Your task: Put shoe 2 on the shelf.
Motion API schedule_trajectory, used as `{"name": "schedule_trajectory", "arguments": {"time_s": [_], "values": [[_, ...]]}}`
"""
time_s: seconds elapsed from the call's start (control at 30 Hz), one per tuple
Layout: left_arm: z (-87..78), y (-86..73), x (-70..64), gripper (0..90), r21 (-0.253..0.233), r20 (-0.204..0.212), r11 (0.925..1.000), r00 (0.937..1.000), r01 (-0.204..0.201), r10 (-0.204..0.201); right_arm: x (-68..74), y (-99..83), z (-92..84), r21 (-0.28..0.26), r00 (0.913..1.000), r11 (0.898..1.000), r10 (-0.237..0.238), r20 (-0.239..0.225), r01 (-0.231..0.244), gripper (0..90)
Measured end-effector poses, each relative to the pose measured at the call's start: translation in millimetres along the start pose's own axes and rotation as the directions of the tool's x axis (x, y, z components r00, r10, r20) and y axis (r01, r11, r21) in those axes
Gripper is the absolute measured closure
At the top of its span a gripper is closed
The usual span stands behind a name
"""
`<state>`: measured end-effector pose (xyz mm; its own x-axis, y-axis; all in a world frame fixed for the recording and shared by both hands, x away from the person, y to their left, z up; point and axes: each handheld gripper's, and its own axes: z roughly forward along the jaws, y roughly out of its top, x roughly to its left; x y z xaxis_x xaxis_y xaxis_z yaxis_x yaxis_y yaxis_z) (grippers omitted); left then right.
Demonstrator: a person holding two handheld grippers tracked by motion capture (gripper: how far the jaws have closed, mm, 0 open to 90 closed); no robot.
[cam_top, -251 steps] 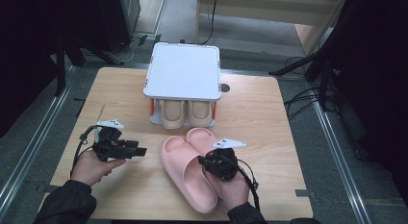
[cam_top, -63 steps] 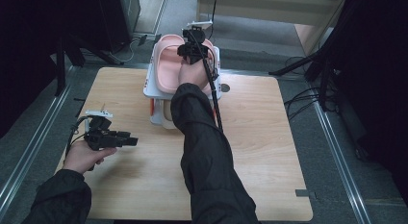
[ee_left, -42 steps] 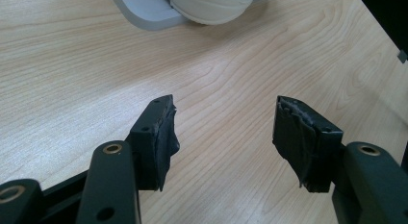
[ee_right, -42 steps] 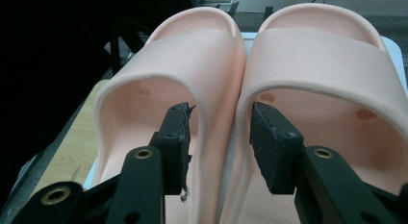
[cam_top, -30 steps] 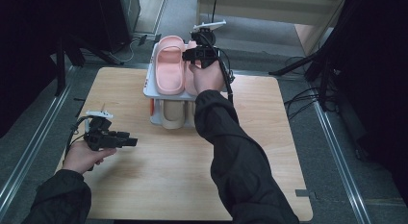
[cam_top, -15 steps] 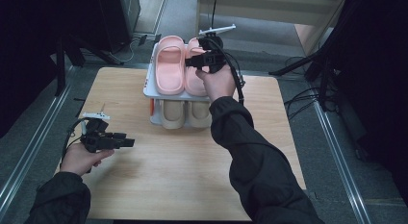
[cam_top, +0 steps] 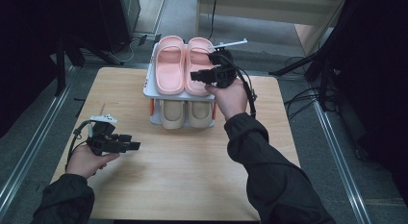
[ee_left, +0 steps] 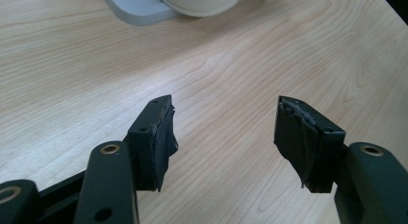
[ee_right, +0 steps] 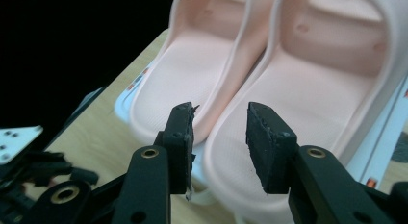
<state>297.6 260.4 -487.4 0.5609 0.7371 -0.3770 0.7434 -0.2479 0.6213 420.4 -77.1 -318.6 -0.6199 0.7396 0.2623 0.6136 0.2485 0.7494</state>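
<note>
pink slippers [cam_top: 185, 65] on rack [cam_top: 150, 89] top | right claw [ee_right: 219, 132] part-open, empty | left claw [ee_left: 226, 137] wide, empty

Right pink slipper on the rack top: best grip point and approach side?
Judging by its pose, pinch the right pink slipper at its raised heel-end side wall, coming from the person's side. That rim faces the right gripper, is thin enough for the jaws, and the strap blocks the far end.
</note>
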Motion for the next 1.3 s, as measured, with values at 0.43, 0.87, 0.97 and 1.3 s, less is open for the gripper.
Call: {"name": "schedule_trajectory", "arguments": {"time_s": [0.43,0.87,0.97,1.3], "values": [[4.3,0.5,-3.2,38.4,0.014,0.002,0.9999,1.0000,-0.007,0.007,9.7,-39.7,-27.5,0.023,0.9926,0.996,-0.089,-0.082,0.092,59.7],[5.6,-0.3,-3.3,38.4,0.029,-0.006,0.9996,1.0000,-0.007,0.007,7.1,-80.0,-28.6,0.023,0.9788,0.992,-0.121,-0.165,0.127,59.9],[5.8,-0.3,-3.7,38.4,0.029,-0.007,0.9996,1.0000,-0.006,0.006,7.5,-88.8,-30.3,0.018,0.9742,0.988,-0.148,-0.170,0.153,59.9],[5.8,-0.9,-3.8,38.4,0.033,-0.015,0.9994,0.9998,-0.012,0.012,-6.2,-128.8,-32.6,0.010,0.9705,0.986,-0.163,-0.178,0.167,58.2]]}}
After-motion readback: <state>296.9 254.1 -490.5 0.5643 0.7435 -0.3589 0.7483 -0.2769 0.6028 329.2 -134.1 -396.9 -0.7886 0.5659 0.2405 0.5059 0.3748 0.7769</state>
